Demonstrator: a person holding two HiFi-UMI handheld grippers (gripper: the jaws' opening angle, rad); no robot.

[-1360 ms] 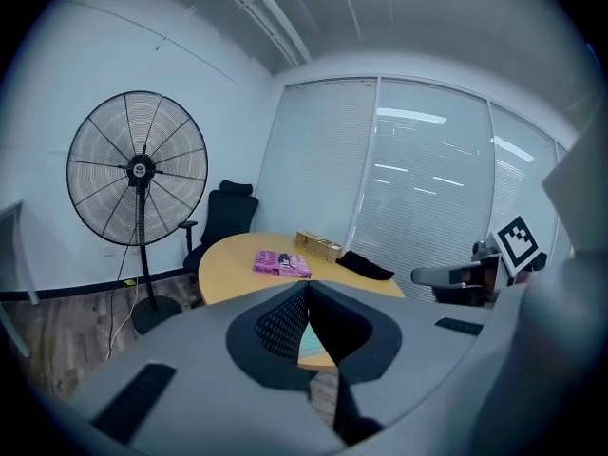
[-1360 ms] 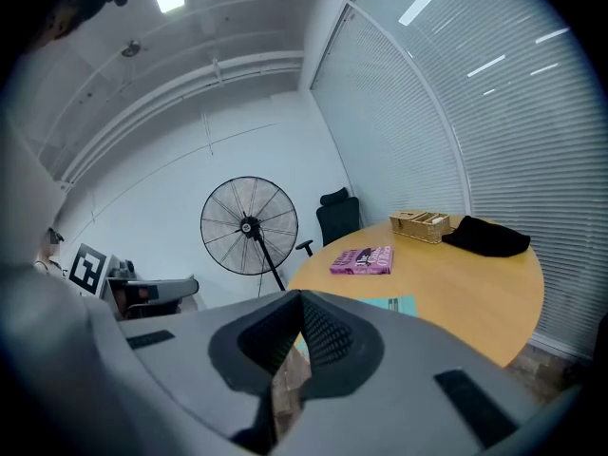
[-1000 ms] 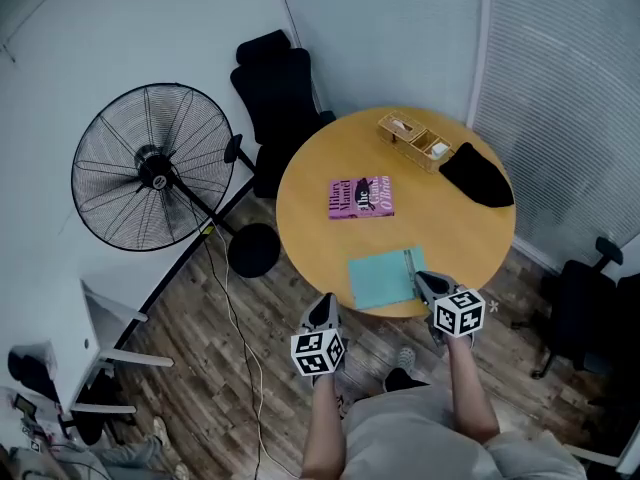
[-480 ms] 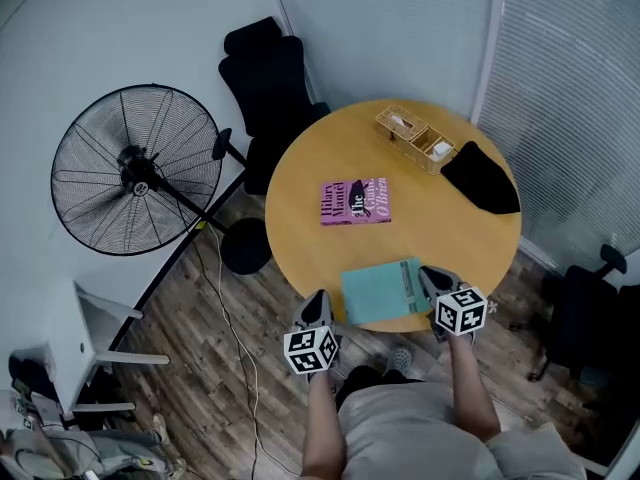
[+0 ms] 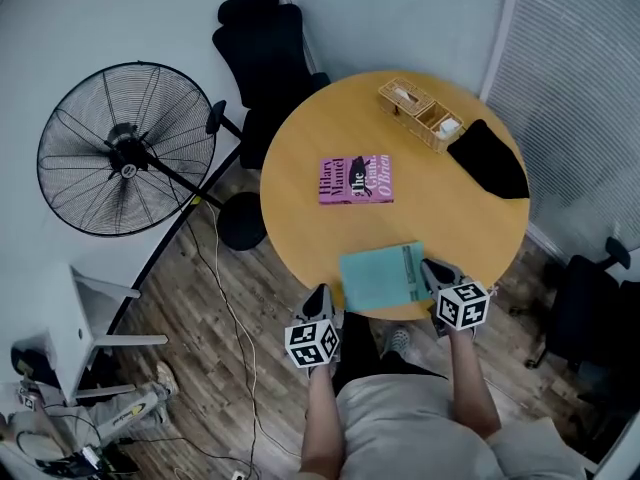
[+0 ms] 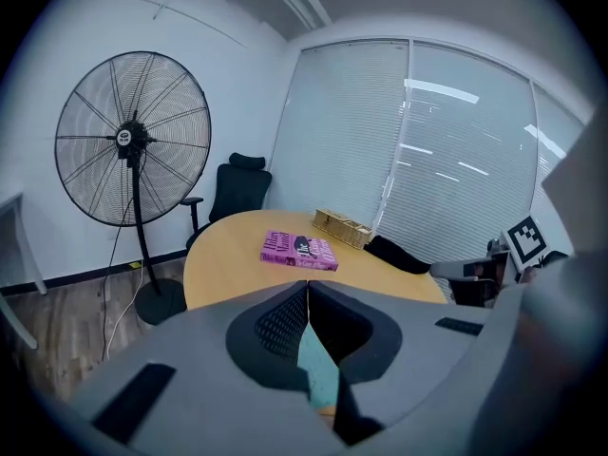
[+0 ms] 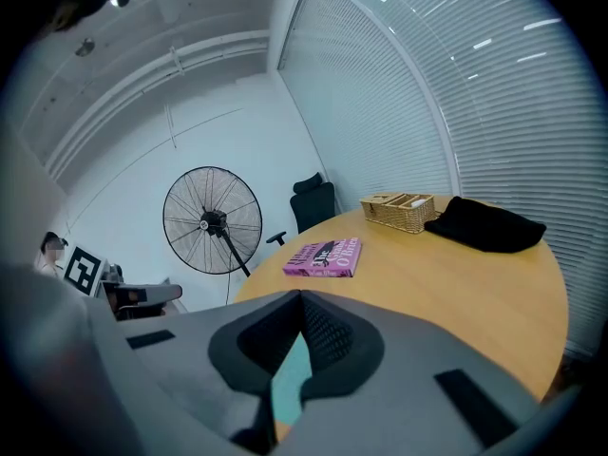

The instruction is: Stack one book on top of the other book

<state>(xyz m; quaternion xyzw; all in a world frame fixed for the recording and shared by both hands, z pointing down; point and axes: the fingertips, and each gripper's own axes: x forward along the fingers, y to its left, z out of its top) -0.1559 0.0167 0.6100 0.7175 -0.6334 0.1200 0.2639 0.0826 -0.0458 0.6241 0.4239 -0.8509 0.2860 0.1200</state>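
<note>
Teal book (image 5: pixel 380 278), near table (image 5: pixel 300 203) edge: left gripper (image 5: pixel 320 294), right gripper (image 5: pixel 431 267) fingers (image 6: pixel 271 326) closed, empty; open both before clasping its sides.

teal book (image 6: pixel 316 369): only a sliver shows behind the left gripper (image 6: pixel 307 286); likewise in the right gripper (image 7: pixel 300 295) view | basket (image 5: pixel 421 115), far right: contents too small to tell | black item (image 5: pixel 490 163) beside it: kind unclear | chair (image 5: pixel 582 313), right: cut by edge

A wicker basket (image 5: pixel 422 113) sits beside a black cloth (image 5: pixel 488 160) on a round table (image 5: pixel 300 178), pedestal fan (image 5: pixel 125 148) nearby.
</note>
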